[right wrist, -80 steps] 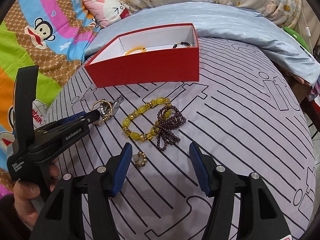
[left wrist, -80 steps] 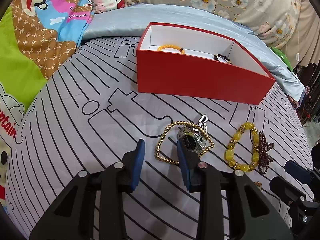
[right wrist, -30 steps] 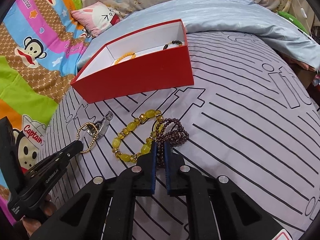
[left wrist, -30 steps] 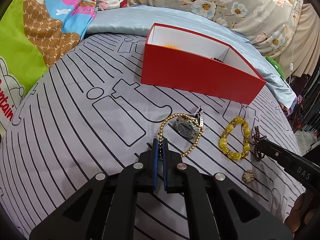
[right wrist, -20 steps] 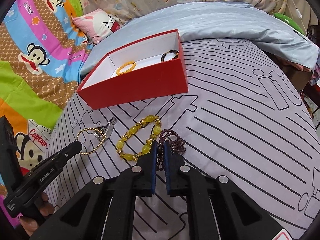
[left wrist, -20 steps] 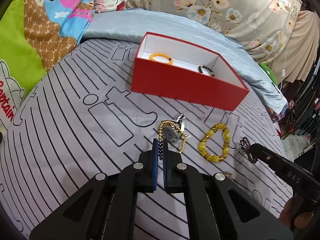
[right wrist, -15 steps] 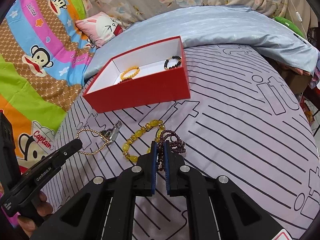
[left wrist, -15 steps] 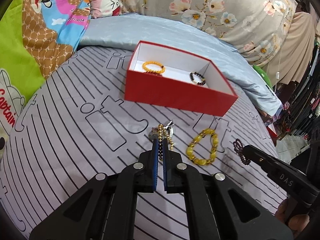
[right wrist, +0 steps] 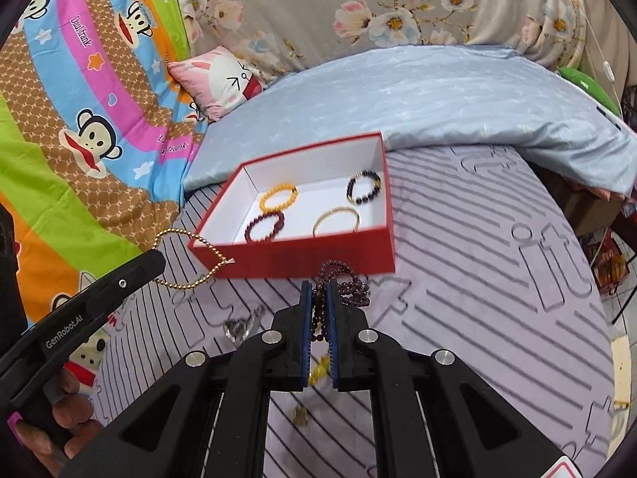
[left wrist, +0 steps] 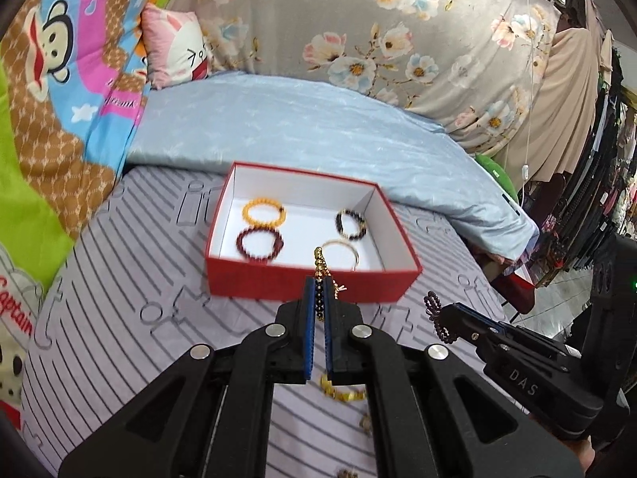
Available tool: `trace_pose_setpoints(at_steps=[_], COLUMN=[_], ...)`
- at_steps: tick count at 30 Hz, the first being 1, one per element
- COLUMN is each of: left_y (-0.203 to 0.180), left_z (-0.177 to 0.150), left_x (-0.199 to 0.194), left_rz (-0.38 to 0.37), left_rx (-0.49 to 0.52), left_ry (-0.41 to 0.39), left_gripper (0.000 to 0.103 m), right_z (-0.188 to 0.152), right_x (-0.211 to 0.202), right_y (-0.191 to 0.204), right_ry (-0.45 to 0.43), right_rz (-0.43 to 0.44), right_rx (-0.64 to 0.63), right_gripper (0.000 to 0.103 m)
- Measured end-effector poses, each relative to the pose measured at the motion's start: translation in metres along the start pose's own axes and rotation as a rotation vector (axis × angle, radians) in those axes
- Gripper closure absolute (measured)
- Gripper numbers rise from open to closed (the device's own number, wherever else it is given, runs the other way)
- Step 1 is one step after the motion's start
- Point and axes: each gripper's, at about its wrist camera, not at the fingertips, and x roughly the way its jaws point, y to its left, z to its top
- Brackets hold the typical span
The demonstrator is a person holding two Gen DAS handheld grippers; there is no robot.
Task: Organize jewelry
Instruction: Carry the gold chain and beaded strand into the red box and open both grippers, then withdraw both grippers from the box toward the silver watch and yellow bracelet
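Jewelry is going in two pieces at once: you are clenching the left gripper [left wrist: 317,292] on the gold chain [right wrist: 187,257], and the right gripper [right wrist: 317,298] is pinching the purple beads [right wrist: 344,285]. Both are pinched at one point on the strand, so the rest is hanging free below the pads, clear of the bed [right wrist: 497,279] — probably so nothing drags or snags on the sheet.

You are aiming both grippers, tilted down, at the red box [left wrist: 310,281] sitting toward the bed's far edge, against the blue quilt [left wrist: 318,127]. Its near wall is facing you, so the loops will likely need to clear that rim before dropping.

Box is already holding four bracelets: orange [left wrist: 264,214] and dark red [left wrist: 259,243] by the left wall, black [left wrist: 351,224] toward the right wall, pale gold [left wrist: 340,253] by the near wall. Middle of the floor is looking free, a likely spot for both.

Yellow bracelet [left wrist: 342,390], a watch [right wrist: 239,324] and a small gold piece [right wrist: 300,414] are lying on the sheet under your grippers, toward the bed's near edge; they are still waiting their turn.

Risk: dangling chain could catch the box rim.
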Motion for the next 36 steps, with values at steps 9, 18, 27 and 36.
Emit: trace_pose_setpoints(at_steps=[9, 18, 27, 36], left_y=[0.013, 0.036, 0.058, 0.064], left_z=[0.044, 0.039, 0.026, 0.021], left_x=[0.050, 0.106, 0.112, 0.084], left_rz=[0.005, 0.069, 0.101, 0.118], left_rx=[-0.027, -0.039, -0.098, -0.109], left_ry=[0.002, 0.084, 0.097, 0.045], left_gripper=[0.100, 0.100, 0.071, 0.067], right_z=[0.058, 0.062, 0.047, 0.044], right_x=[0.037, 0.098, 0.115, 0.080], right_y=[0.015, 0.020, 0.018, 0.005], right_ry=[-0.037, 0.042, 0.080, 0.023], right_rz=[-0.001, -0.023, -0.049, -0.046], right_rx=[-0.070, -0.111, -0.117, -0.052], right_gripper=[0.096, 0.096, 0.077, 0.076])
